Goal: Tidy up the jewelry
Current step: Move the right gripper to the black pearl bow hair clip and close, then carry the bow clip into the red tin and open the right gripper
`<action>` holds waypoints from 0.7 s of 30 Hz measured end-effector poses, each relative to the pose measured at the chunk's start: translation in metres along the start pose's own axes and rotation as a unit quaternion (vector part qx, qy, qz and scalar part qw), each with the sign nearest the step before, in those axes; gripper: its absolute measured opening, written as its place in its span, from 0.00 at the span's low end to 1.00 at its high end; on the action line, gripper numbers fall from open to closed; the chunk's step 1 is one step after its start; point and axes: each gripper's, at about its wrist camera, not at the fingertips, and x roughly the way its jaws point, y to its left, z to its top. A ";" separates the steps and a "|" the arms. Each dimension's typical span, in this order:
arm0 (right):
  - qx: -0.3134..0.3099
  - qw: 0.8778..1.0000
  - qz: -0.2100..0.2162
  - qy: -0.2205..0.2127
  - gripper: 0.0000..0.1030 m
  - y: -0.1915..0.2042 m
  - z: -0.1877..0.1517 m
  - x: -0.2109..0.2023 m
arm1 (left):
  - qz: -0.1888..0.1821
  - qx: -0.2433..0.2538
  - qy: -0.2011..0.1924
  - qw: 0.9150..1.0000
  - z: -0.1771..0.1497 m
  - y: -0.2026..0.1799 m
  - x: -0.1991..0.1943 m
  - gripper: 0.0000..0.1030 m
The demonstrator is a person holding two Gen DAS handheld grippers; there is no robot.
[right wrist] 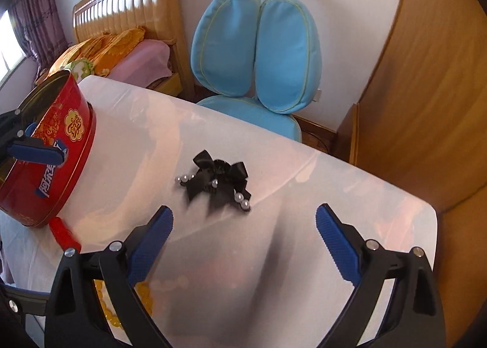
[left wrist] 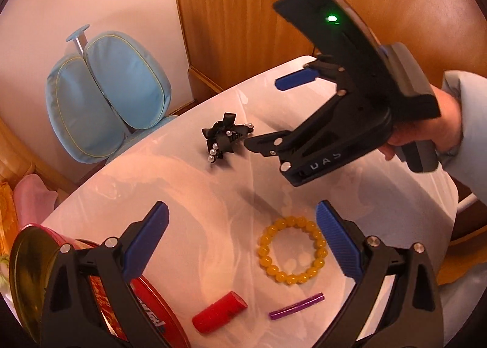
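Observation:
A black ribbon hair clip with pearls (left wrist: 225, 138) (right wrist: 217, 185) lies on the white table (left wrist: 188, 183). My right gripper (right wrist: 243, 238) is open and empty just short of it; in the left wrist view it (left wrist: 268, 110) hovers beside the clip. A yellow bead bracelet (left wrist: 292, 249) lies between my left gripper's fingers; the left gripper (left wrist: 242, 238) is open and empty above it. A red lipstick tube (left wrist: 220, 311) and a purple stick (left wrist: 296, 305) lie nearer. A red round tin (right wrist: 48, 153) (left wrist: 143, 302) stands open at the left.
A light blue chair (right wrist: 258, 52) stands at the table's far edge. A wooden wardrobe (right wrist: 426, 89) is to the right, a bed (right wrist: 121, 43) behind. The table's right corner (right wrist: 426, 211) is near.

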 end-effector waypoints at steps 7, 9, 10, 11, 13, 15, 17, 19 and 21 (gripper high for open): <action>-0.094 0.995 0.012 0.020 0.92 0.018 0.020 0.037 | 0.019 -0.005 0.019 1.000 0.007 0.040 -0.006 0.92; -0.107 0.994 0.012 0.031 0.68 0.021 0.020 0.047 | 0.020 -0.012 0.015 1.000 0.007 0.044 -0.007 0.92; -0.110 0.993 0.010 0.037 0.47 0.023 0.020 0.051 | 0.021 -0.016 0.012 1.000 0.006 0.046 -0.007 0.92; -0.114 0.993 0.010 0.043 0.38 0.024 0.019 0.053 | 0.019 -0.020 0.011 1.000 0.005 0.046 -0.008 0.92; -0.110 0.993 0.019 0.043 0.30 0.025 0.014 0.051 | 0.012 -0.027 0.008 1.000 0.002 0.044 -0.009 0.92; -0.101 0.994 0.022 0.039 0.29 0.026 0.009 0.044 | 0.007 -0.032 0.009 0.999 -0.002 0.042 -0.009 0.92; -0.080 0.996 0.028 0.030 0.28 0.026 0.006 0.032 | 0.006 -0.033 0.010 0.999 -0.005 0.039 -0.012 0.92; -0.052 0.998 0.023 0.016 0.28 0.026 -0.001 0.014 | 0.009 -0.035 0.011 0.999 -0.007 0.034 -0.015 0.92; -0.011 1.000 0.017 0.003 0.28 0.022 -0.010 -0.005 | 0.010 -0.037 0.010 0.999 -0.009 0.029 -0.021 0.92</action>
